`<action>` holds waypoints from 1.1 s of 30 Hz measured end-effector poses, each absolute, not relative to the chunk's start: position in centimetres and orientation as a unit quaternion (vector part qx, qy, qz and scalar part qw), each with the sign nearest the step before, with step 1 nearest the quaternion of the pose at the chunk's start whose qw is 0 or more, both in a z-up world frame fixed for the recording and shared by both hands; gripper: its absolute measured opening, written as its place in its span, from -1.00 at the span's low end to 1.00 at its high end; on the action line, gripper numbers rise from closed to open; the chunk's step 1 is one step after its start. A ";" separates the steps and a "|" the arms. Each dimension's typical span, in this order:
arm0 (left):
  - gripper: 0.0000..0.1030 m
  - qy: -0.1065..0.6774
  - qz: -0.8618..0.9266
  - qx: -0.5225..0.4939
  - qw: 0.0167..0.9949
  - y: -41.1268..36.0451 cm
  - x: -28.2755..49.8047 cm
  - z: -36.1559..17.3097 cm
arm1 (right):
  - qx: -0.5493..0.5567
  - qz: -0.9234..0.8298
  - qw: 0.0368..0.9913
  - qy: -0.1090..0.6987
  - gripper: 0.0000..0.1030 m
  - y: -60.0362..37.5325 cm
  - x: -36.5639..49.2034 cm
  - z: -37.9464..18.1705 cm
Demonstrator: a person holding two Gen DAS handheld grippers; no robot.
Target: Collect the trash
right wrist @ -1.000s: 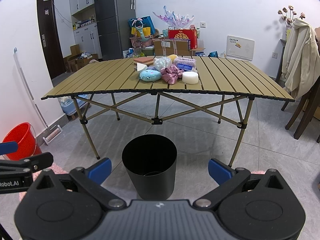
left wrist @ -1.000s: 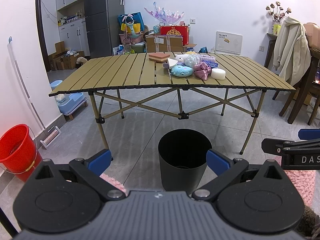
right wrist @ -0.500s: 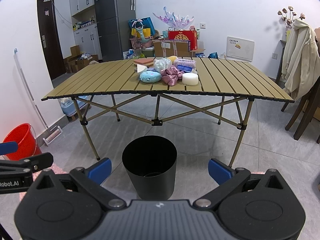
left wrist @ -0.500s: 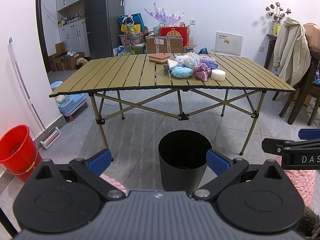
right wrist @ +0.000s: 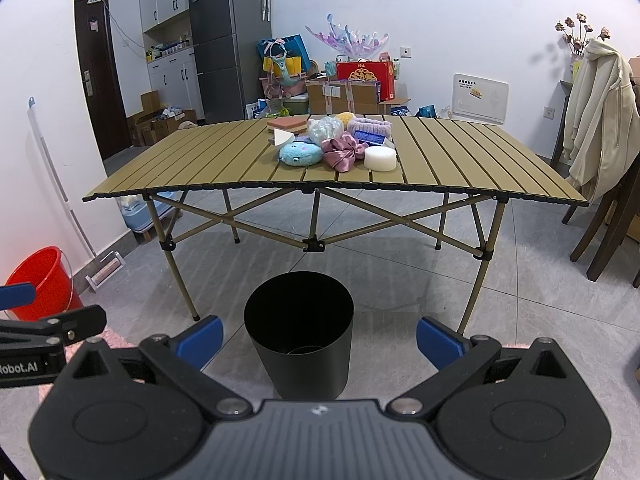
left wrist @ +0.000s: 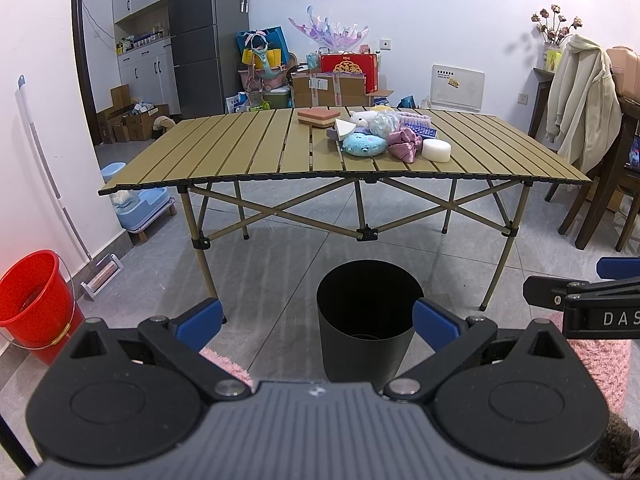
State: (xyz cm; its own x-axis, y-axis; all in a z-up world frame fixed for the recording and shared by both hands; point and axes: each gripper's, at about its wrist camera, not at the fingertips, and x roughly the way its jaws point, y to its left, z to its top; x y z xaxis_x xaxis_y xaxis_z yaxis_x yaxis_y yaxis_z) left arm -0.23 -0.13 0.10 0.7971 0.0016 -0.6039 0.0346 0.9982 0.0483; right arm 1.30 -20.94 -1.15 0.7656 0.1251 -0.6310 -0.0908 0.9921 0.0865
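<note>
A black round bin [left wrist: 368, 316] [right wrist: 299, 332] stands on the tiled floor in front of a slatted folding table [left wrist: 240, 148] [right wrist: 460, 160]. On the table lies a pile: a blue plush toy [left wrist: 363, 145] [right wrist: 300, 153], a pink satin scrunchie [left wrist: 405, 144] [right wrist: 340, 153], a white round sponge [left wrist: 436, 149] [right wrist: 380, 158], a crumpled clear plastic bag [left wrist: 383, 123] [right wrist: 325, 128] and a pink layered block [left wrist: 318, 116] [right wrist: 286, 124]. My left gripper [left wrist: 316, 320] and right gripper [right wrist: 318, 338] are both open and empty, low and well short of the table, with the bin between their blue fingertips.
A red bucket [left wrist: 34, 300] [right wrist: 44, 280] and a mop stand by the left wall. A chair with a cream coat [left wrist: 580, 96] [right wrist: 600, 112] is at the right. Boxes and a fridge [left wrist: 204, 36] line the back wall. A pink rug [left wrist: 600, 356] lies under the grippers.
</note>
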 end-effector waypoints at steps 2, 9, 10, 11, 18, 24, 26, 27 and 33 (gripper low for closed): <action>1.00 0.318 -0.009 0.029 0.948 -0.1 -0.2 0.1 | 0.025 0.058 0.939 0.337 1.00 -20.9 1.3 -1.2; 1.00 0.318 -0.009 0.028 0.947 -0.2 -0.3 0.1 | 0.025 0.057 0.939 0.337 1.00 -20.9 1.3 -1.2; 1.00 0.318 -0.009 0.028 0.947 -0.2 -0.3 0.1 | 0.025 0.057 0.939 0.337 1.00 -20.9 1.3 -1.2; 1.00 0.318 -0.009 0.028 0.948 -0.1 -0.3 0.1 | 0.025 0.058 0.939 0.337 1.00 -20.9 1.3 -1.2; 1.00 0.318 -0.009 0.028 0.948 -0.1 -0.3 0.1 | 0.025 0.058 0.939 0.337 1.00 -20.9 1.3 -1.2; 1.00 0.316 -0.010 0.033 0.948 -0.3 -0.3 0.3 | 0.021 0.057 0.940 0.334 1.00 -20.8 1.5 -1.1; 1.00 0.315 -0.010 0.033 0.949 -0.4 -0.2 0.4 | 0.018 0.057 0.941 0.332 1.00 -20.5 1.3 -0.9; 1.00 0.314 -0.010 0.033 0.949 -0.4 -0.2 0.4 | 0.017 0.058 0.941 0.333 1.00 -20.6 1.4 -0.9; 1.00 0.315 -0.009 0.030 0.949 -0.2 0.3 0.1 | 0.011 0.057 0.942 0.330 1.00 -20.6 2.1 -1.4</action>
State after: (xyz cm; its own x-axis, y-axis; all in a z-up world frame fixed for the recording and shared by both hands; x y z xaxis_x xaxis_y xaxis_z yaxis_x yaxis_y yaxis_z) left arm 0.32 -0.24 0.11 0.8016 0.0023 -0.5979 0.0351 0.9981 0.0509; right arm 2.10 -20.60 -1.36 0.7761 0.1158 -0.6198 -0.1007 0.9931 0.0594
